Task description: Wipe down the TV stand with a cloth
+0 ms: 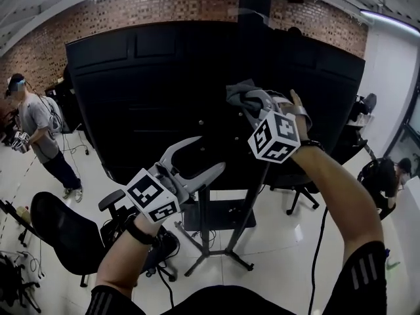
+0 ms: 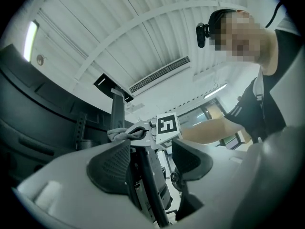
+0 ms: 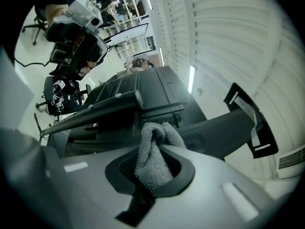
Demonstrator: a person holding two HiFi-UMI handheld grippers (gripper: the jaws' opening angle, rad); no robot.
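Two grippers: our right gripper (image 1: 248, 105) clenches the cloth (image 1: 237, 94), seemingly nearer, above the upright TV stand (image 1: 204, 222); our left gripper (image 1: 209, 155) gapes empty.

Head view: can't see most of the cloth (image 1: 240, 92), tucked behind the right gripper (image 1: 252, 107) and its marker cube. Lose the top of the TV stand (image 1: 204, 235) pole behind the left gripper (image 1: 205, 155); can't trace where it meets the black panel (image 1: 197, 71). Also lose part of the office chair (image 1: 62, 231) behind the left forearm. Can't make out what the bystander (image 1: 39, 133) at the left edge holds: too small. Right gripper view: can't follow the cloth's lower end, buried in the jaw gap. Left gripper view: only get part of the wearer (image 2: 269, 104), cropped by the right edge.
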